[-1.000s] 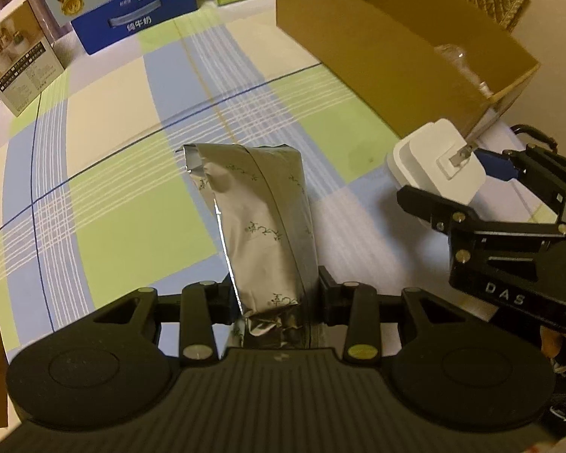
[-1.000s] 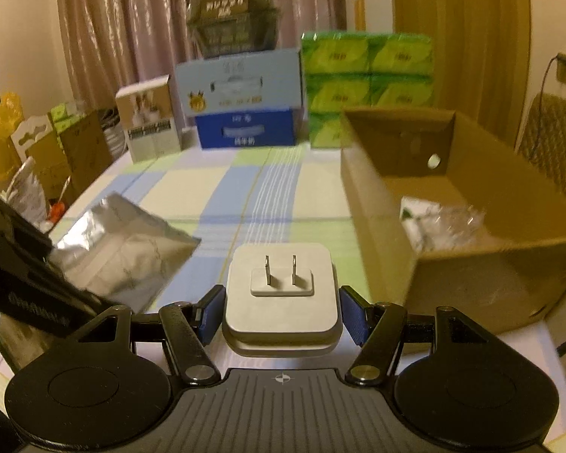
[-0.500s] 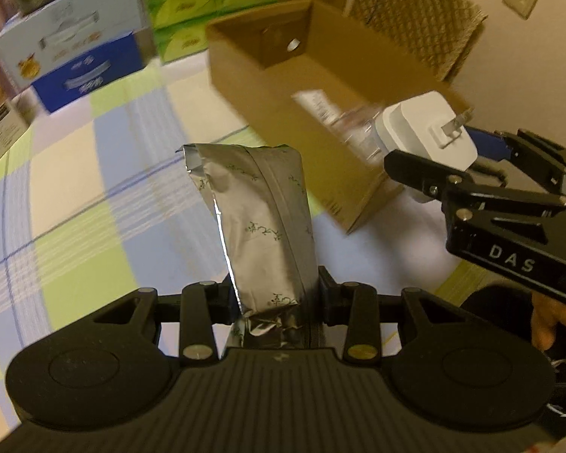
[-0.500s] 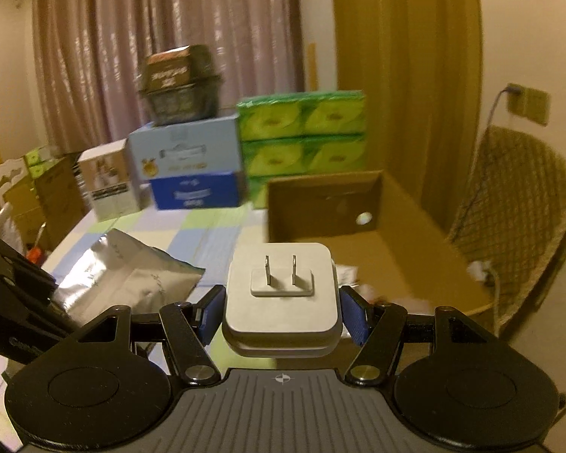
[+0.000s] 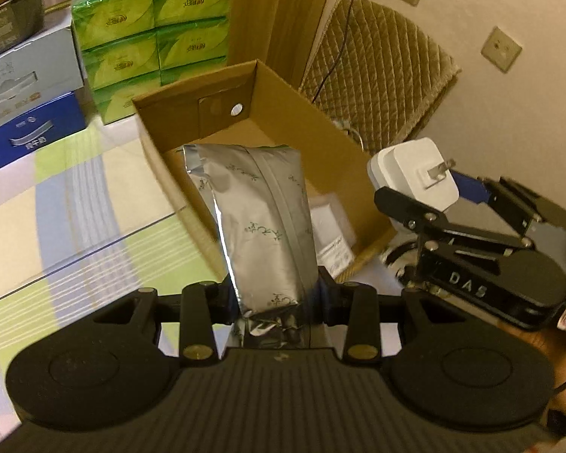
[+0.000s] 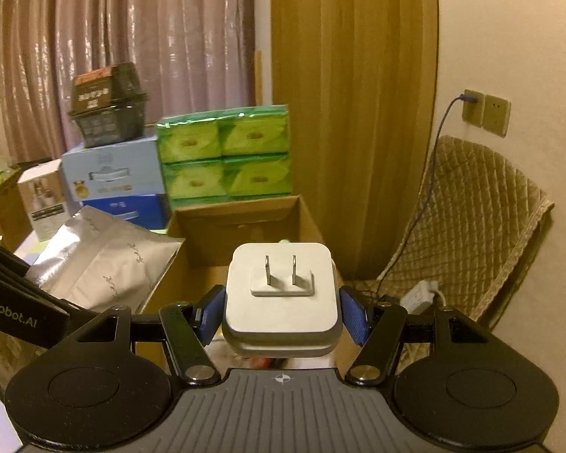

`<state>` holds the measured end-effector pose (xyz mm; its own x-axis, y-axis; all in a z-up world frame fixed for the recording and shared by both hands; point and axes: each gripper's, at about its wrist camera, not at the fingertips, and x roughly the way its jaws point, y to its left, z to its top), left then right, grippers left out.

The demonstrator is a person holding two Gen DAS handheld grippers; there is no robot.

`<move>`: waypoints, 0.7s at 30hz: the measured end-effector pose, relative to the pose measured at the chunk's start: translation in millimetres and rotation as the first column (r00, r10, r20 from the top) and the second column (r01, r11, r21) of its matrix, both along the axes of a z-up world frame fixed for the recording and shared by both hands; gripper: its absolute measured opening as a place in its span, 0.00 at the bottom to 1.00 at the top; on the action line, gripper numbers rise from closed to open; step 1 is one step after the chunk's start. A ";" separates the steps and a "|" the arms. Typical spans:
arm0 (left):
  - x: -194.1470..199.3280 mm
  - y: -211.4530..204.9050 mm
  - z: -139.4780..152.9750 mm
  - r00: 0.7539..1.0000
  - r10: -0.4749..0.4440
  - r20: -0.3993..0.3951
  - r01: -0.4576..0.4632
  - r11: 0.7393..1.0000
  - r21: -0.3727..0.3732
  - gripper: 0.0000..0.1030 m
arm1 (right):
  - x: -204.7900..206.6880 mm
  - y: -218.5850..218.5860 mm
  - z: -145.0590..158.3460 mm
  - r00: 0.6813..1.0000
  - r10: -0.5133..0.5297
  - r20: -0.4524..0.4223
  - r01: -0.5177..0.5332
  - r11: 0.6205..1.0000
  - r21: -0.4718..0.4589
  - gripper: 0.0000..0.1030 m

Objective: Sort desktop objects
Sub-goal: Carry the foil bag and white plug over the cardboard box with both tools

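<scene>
Where fingers (image 5: 222,298) clamp it, creased silver pouch (image 5: 260,222)

The right hand-held gripper (image 5: 439,192) carries white letters reading "DAS". The left hand-held gripper's (image 6: 37,302) arm shows "enRobot.AI", its start cut off.

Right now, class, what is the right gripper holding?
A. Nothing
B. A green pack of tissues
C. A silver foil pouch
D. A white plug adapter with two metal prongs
D: the right gripper clamps its blue pads on the sides of the white plug adapter, prongs facing up; the silver foil pouch is in the left gripper.
</scene>
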<state>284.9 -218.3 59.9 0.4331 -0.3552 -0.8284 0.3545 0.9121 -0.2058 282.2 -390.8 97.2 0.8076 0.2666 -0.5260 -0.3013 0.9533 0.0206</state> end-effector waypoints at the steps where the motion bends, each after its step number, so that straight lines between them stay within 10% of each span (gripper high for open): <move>1: 5.9 -2.8 -1.1 1.000 0.009 -0.005 -0.009 1.000 -0.008 0.32 | 6.3 -2.4 -1.3 1.000 -0.003 -0.003 0.003 1.000 0.000 0.60; 21: 79.7 -24.7 -29.3 0.996 0.078 -0.041 -0.080 0.996 -0.049 0.32 | 77.4 -2.4 -29.3 0.999 -0.005 -0.044 0.004 1.000 -0.020 0.60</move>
<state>364.5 -242.9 30.6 0.4295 -0.3633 -0.8268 0.2726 0.9250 -0.2648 359.6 -393.1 67.9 0.7848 0.2518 -0.5663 -0.2959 0.9551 0.0147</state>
